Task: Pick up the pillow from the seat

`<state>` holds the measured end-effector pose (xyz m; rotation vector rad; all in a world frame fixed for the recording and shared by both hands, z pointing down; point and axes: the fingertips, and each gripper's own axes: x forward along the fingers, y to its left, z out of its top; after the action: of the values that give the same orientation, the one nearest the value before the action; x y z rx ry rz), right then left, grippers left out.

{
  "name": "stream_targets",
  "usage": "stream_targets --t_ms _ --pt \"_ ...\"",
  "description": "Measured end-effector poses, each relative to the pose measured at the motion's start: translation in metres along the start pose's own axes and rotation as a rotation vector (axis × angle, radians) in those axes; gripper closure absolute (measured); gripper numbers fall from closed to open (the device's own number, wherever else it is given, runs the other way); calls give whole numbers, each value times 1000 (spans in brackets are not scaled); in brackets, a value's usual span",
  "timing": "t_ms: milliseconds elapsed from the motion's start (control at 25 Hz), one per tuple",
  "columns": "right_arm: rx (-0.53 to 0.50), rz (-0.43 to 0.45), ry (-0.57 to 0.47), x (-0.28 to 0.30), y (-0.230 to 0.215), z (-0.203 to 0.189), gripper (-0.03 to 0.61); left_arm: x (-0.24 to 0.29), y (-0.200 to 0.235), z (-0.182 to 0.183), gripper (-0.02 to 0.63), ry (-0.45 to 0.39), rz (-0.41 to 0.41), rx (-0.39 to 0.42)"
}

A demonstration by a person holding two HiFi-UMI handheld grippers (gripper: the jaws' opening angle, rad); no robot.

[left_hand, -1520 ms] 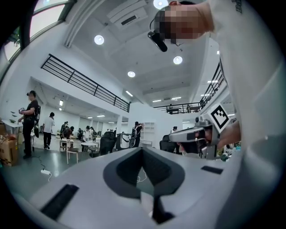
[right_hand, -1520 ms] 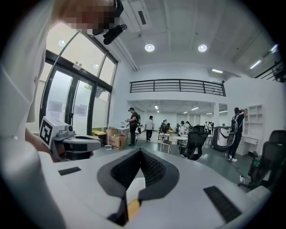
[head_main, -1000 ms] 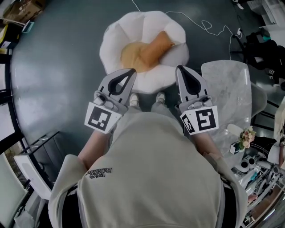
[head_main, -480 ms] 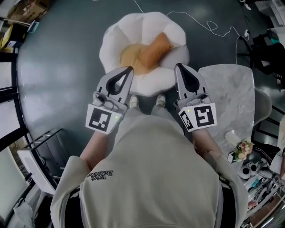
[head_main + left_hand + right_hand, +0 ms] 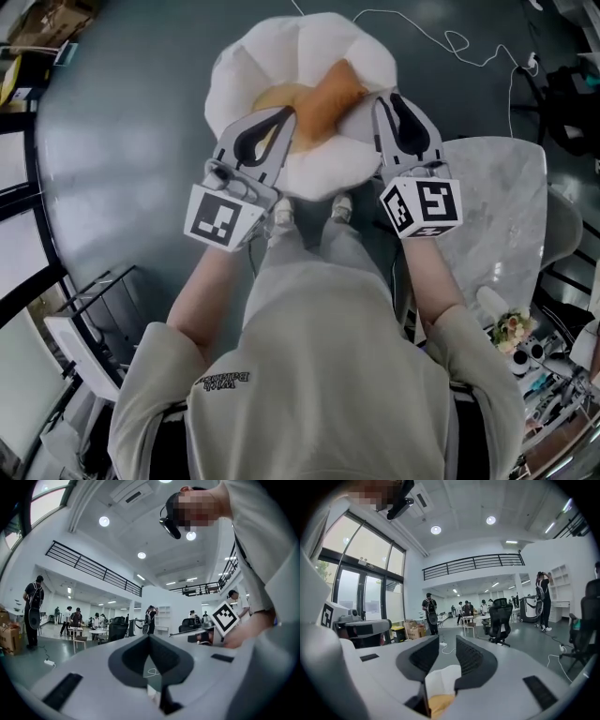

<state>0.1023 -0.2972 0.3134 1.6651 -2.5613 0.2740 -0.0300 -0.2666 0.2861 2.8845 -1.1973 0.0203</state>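
Slantwise, the pillow [image 5: 323,101] lies between my closed left gripper [image 5: 284,115] and my right gripper [image 5: 386,97] — jaws just parting, empty.

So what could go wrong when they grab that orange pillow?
The left gripper is shut, so it might just nudge the pillow along the white seat. The right gripper, whose jaws have just been opening with nothing between them, is barely open and may pinch seat padding instead.

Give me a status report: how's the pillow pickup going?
Left gripper shut, empty. Right gripper just opening, nothing between fingers. Pillow on seat, not gripped. Nothing seen in the way.
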Motion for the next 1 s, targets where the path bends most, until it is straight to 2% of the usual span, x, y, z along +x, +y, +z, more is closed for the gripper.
stream_targets --t_ms 40,120,200,320,480,720,1000 --pt "1 -8 7 9 -8 -4 448 7 5 -6 604 -1 -1 11" --pt "6 -17 30 26 -23 -17 427 25 14 -21 604 8 -3 32" --pt "18 -17 57 41 -34 -33 378 42 22 -35 604 16 -3 38" --pt "22 -23 89 61 -44 -60 340 59 33 -56 604 9 -8 35" --pt "42 -51 135 90 -70 -108 282 83 41 -101 604 44 -19 12" --pt "109 -112 217 129 -115 -190 252 114 47 -170 604 63 -41 -39" --pt "121 -112 286 166 -143 -281 225 142 49 -250 604 105 -66 -94"
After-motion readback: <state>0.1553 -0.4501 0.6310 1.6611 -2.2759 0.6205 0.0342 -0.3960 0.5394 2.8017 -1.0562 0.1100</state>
